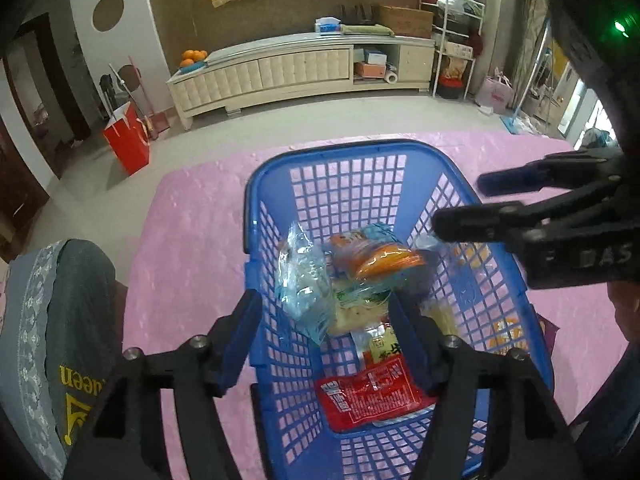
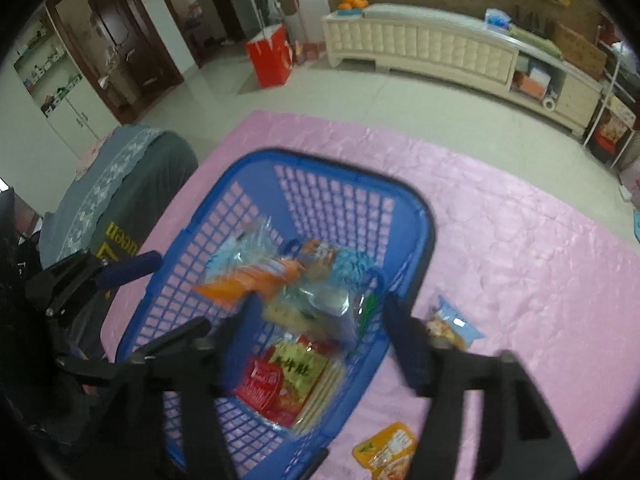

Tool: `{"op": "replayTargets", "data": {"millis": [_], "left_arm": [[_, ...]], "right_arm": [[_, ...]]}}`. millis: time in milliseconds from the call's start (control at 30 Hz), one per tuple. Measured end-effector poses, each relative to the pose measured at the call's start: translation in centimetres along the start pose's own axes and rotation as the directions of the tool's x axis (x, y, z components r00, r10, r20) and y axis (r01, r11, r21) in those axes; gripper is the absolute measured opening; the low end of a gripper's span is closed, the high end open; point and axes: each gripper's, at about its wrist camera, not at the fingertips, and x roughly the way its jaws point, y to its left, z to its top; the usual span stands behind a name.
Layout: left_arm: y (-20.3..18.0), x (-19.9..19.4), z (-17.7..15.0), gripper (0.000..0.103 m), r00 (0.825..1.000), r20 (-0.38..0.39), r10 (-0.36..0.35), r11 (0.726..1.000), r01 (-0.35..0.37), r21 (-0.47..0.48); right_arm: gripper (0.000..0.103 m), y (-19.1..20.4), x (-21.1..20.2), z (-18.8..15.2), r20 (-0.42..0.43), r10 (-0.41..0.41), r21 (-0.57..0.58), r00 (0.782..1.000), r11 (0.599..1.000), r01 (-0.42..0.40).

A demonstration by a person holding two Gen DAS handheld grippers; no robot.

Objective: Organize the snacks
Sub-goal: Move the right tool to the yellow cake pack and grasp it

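A blue plastic basket (image 1: 400, 156) (image 2: 224, 184) stands on a pink tablecloth (image 1: 192, 240) (image 2: 520, 240). Inside lie several snack packs: a clear blue pack (image 1: 304, 280), an orange pack (image 1: 384, 260) (image 2: 236, 284), a red pack (image 1: 368, 396) (image 2: 260, 384), a green-yellow pack (image 2: 300, 364). My left gripper (image 1: 324, 312) is open and empty above the basket's near left rim. My right gripper (image 2: 320, 312) is open and empty over the basket; it shows in the left wrist view (image 1: 468, 204). Two packs lie on the cloth right of the basket: a blue one (image 2: 452, 324) and an orange one (image 2: 388, 452).
A grey cushioned chair back (image 1: 60, 320) (image 2: 120, 184) stands at the table's left edge. Beyond the table are a tiled floor, a red paper bag (image 1: 128, 136) (image 2: 268, 56) and a long cream cabinet (image 1: 300, 68) (image 2: 440, 48).
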Motion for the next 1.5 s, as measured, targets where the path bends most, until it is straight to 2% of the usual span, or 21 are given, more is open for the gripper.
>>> {"op": "replayTargets", "data": {"millis": [67,200,467,633,800,900,1000,1167,1300,1500], "left_arm": [[0.4,-0.2,0.1,0.064,1.0,-0.007,-0.005,1.0,0.004,-0.019],[0.3,-1.0,0.2,0.064,1.0,-0.004,-0.006,1.0,0.006,-0.029],[-2.4,-3.1,0.7,0.067,0.999,0.023,-0.025,0.999,0.026,-0.037],[-4.4,-2.5,1.2,0.067,0.998,-0.004,-0.058,0.997,0.058,-0.045],[-5.7,-1.2,1.9,0.067,0.998,-0.034,-0.052,0.997,0.05,-0.065],[-5.2,0.2,2.2,0.067,0.998,-0.059,-0.032,0.996,0.027,-0.087],[-4.2,1.7,2.5,0.067,0.996,-0.09,-0.024,0.993,0.014,-0.115],[-3.5,3.1,2.3,0.067,0.993,-0.119,0.002,0.994,-0.015,-0.108],[-2.7,4.2,2.2,0.067,0.99,-0.14,0.013,0.992,-0.031,-0.125],[-2.3,5.9,2.5,0.067,0.983,-0.175,0.052,0.992,-0.071,-0.107]], "right_arm": [[0.076,-0.3,-0.9,0.0,0.033,0.001,0.004,0.999,1.0,-0.001],[0.077,-1.7,-2.3,-0.1,0.04,0.009,0.051,0.999,0.999,-0.011],[0.077,-4.5,-5.9,-2.2,0.063,-0.058,0.086,0.996,0.995,0.052],[0.077,-6.0,-7.2,-3.4,0.067,-0.084,0.101,0.994,0.992,0.077],[0.077,-7.5,-7.0,-3.8,0.053,-0.096,0.131,0.994,0.987,0.088],[0.077,-8.2,-5.3,-3.6,-0.024,-0.132,0.161,0.991,0.978,0.134],[0.077,-9.2,-3.1,-3.4,-0.102,-0.135,0.22,0.986,0.963,0.154],[0.077,-10.6,0.6,-3.4,-0.146,-0.077,0.304,0.986,0.945,0.119],[0.077,-10.7,4.2,-3.4,-0.201,-0.082,0.293,0.976,0.946,0.14],[0.076,-10.9,7.6,-3.1,-0.232,-0.061,0.313,0.971,0.94,0.134]]}}
